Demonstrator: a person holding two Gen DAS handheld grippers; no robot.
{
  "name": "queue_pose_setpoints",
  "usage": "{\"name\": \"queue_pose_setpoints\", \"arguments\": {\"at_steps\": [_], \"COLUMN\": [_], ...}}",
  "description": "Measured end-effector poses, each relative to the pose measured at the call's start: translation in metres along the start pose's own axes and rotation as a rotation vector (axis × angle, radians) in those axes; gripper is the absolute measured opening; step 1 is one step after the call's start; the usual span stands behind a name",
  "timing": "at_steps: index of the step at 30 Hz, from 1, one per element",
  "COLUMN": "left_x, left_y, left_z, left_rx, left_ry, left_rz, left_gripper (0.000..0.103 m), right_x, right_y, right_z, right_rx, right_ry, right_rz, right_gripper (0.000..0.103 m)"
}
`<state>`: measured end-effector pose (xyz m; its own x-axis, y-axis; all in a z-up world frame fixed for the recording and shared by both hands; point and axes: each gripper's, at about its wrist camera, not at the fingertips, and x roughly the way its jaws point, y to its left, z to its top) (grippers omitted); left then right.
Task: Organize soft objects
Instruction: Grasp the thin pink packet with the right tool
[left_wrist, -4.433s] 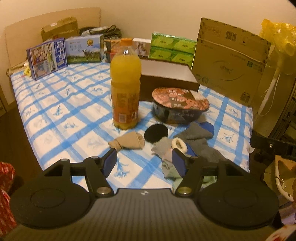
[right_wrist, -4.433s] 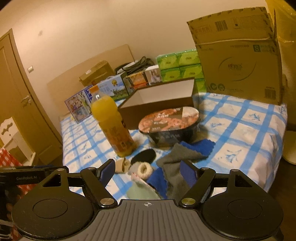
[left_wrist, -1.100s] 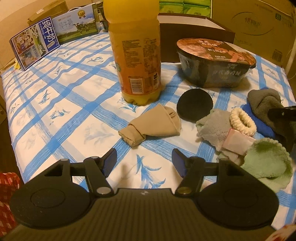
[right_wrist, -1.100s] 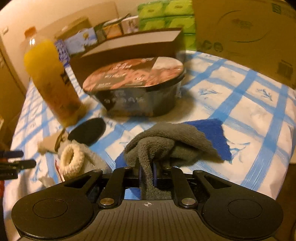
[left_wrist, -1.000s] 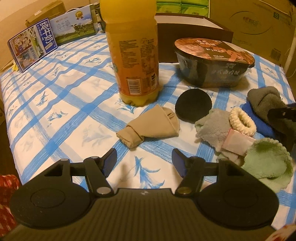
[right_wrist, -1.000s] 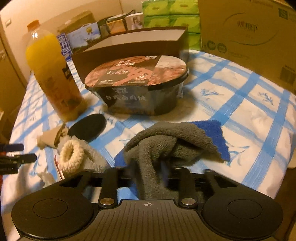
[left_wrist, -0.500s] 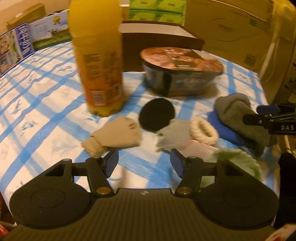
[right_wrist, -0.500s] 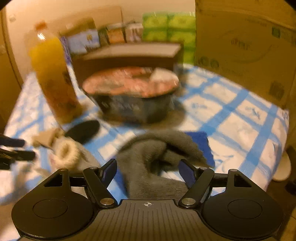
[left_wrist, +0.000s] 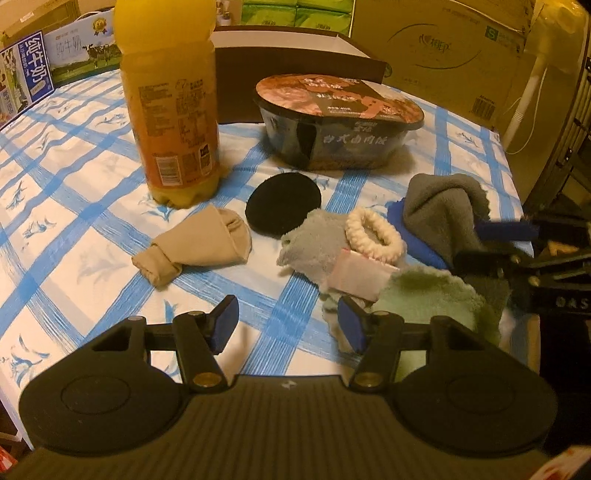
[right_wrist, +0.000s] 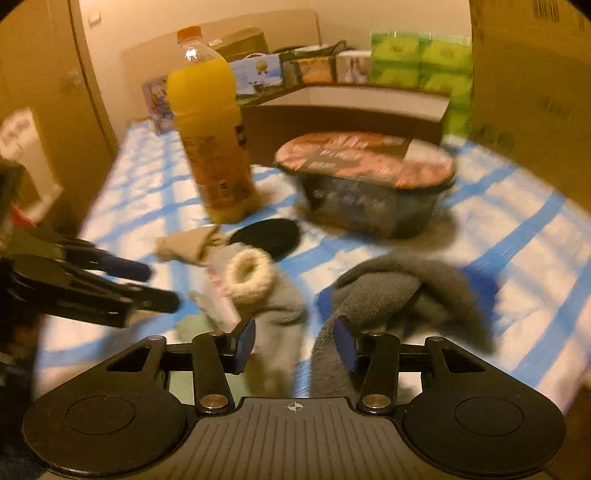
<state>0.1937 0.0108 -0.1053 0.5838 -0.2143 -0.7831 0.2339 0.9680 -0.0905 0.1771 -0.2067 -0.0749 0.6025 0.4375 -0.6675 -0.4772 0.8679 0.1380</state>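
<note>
Right wrist view: right gripper (right_wrist: 293, 345), jaws apart after just closing partway, sits nearest the grey towel (right_wrist: 399, 291), just ahead-right.

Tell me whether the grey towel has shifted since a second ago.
Cannot tell: the grey towel lies beside the noodle bowl as before, but the right wrist view is blurred.

Left gripper (left_wrist: 288, 325): jaws apart, nothing between them, above the blue-checked cloth (left_wrist: 74, 206). Ahead: rolled beige sock (left_wrist: 195, 243), black round pad (left_wrist: 282, 203), cream scrunchie (left_wrist: 375, 236) on pale grey cloth (left_wrist: 310, 245). Grey fleece cloth (left_wrist: 443, 210) at right, right gripper (left_wrist: 517, 243) beside it. Orange juice bottle (left_wrist: 170, 99) and noodle bowl (left_wrist: 338, 122) behind.
</note>
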Motion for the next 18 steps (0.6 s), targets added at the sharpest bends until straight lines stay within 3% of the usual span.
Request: {"name": "queue_pose_setpoints", "arguments": {"at_steps": [3, 12, 17, 18], "left_x": [0.001, 0.004, 0.006, 0.006], "left_y": [0.0, 0.008, 0.01, 0.011], "left_z": [0.0, -0.001, -0.002, -0.002], "left_rx": [0.0, -0.022, -0.032, -0.033], "left_ry": [-0.001, -0.003, 0.002, 0.003], "left_rz": [0.001, 0.009, 0.008, 0.009], "left_gripper": [0.057, 0.057, 0.057, 0.057], "right_x": [0.003, 0.013, 0.028, 0.033], "right_y": [0.003, 0.013, 0.024, 0.023], "right_z": [0.003, 0.002, 0.005, 0.006], "right_rx": [-0.044, -0.07, -0.114, -0.111], "right_ry": [-0.021, 0.02, 0.047, 0.058], "right_rz": [-0.051, 0.144, 0.157, 0.173], "right_gripper": [0.048, 0.048, 0.046, 0.042]}}
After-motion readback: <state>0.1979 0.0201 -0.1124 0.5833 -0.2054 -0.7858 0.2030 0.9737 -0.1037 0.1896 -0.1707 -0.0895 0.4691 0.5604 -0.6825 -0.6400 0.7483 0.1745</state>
